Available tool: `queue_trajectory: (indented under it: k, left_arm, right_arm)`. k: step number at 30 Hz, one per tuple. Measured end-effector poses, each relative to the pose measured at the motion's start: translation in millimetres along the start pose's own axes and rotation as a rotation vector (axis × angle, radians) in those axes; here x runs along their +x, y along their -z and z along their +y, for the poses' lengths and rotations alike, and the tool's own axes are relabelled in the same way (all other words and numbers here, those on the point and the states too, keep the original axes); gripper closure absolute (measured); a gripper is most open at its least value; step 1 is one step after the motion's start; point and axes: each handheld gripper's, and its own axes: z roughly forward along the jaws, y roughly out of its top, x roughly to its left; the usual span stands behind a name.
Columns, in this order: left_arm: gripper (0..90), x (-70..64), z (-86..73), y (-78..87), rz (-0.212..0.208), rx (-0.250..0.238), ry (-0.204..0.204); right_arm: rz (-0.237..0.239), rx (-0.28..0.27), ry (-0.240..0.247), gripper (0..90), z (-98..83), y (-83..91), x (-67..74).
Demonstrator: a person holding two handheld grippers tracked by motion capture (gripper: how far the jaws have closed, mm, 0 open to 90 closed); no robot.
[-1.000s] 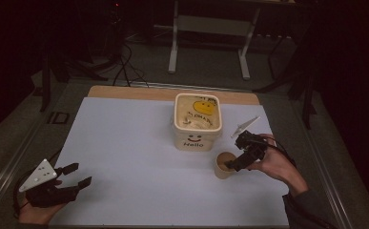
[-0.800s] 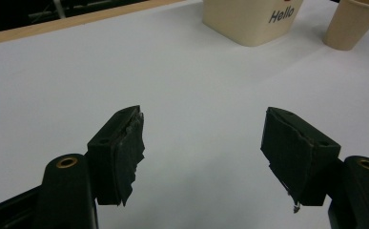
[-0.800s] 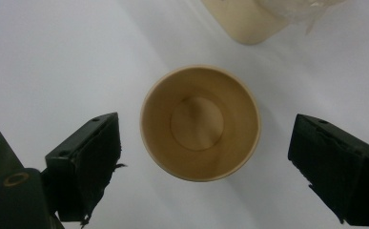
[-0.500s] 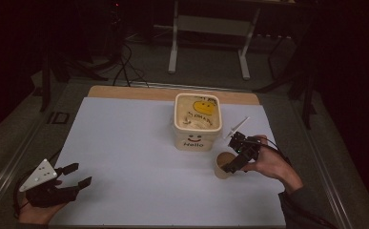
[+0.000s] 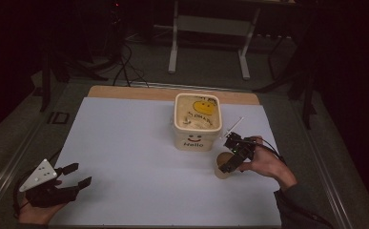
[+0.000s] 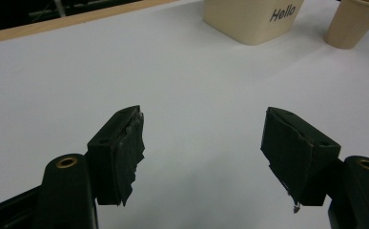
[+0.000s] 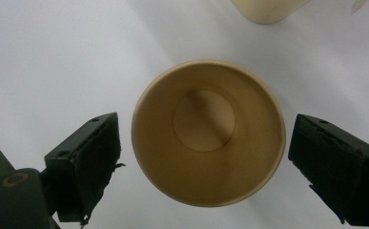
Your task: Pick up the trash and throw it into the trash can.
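Note:
An empty tan paper cup (image 5: 220, 171) stands upright on the white table sheet (image 5: 125, 143), just front-right of a cream tub (image 5: 197, 125). The tub carries a yellow smiley on its top and the word "Hello" on its side. My right gripper (image 5: 228, 163) hovers above the cup, pointing down. In the right gripper view the cup (image 7: 208, 133) is seen from above, its mouth between the jaws of the right gripper (image 7: 207, 143), which are open and clear of its rim. My left gripper (image 5: 79, 175) rests open at the near left, holding nothing. Ahead of the left gripper (image 6: 201, 143) lies bare sheet.
The tub (image 6: 253, 19) and the cup (image 6: 353, 24) stand far off in the left gripper view. A wooden strip (image 5: 172, 93) runs along the table's back edge. Beyond it are dark floor, cables and a desk frame (image 5: 208, 28).
My right gripper has shifted a little to the left and now sits over the cup's mouth. The left gripper, the cup and the tub have stayed put.

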Motion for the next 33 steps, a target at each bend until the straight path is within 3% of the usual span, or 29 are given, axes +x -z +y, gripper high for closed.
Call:
queue_trajectory:
  k: [20, 26, 33]
  left_arm:
    - [30.8, 0.3, -0.2, 0.4, 0.001, -0.001, 0.001]
    - [30.9, 0.2, -0.1, 0.7, 0.003, -0.001, 0.002]
    - [30.9, 0.5, -0.4, 0.5, 0.002, 0.001, 0.003]
  right_arm:
    - [-0.011, 0.084, 0.023, 15.0, 7.1, -16.5, -0.3]
    - [-0.011, 0.117, 0.039, 17.0, 9.8, -16.2, -0.4]
    - [-0.007, 0.117, 0.051, 17.5, 12.3, -11.7, 2.5]
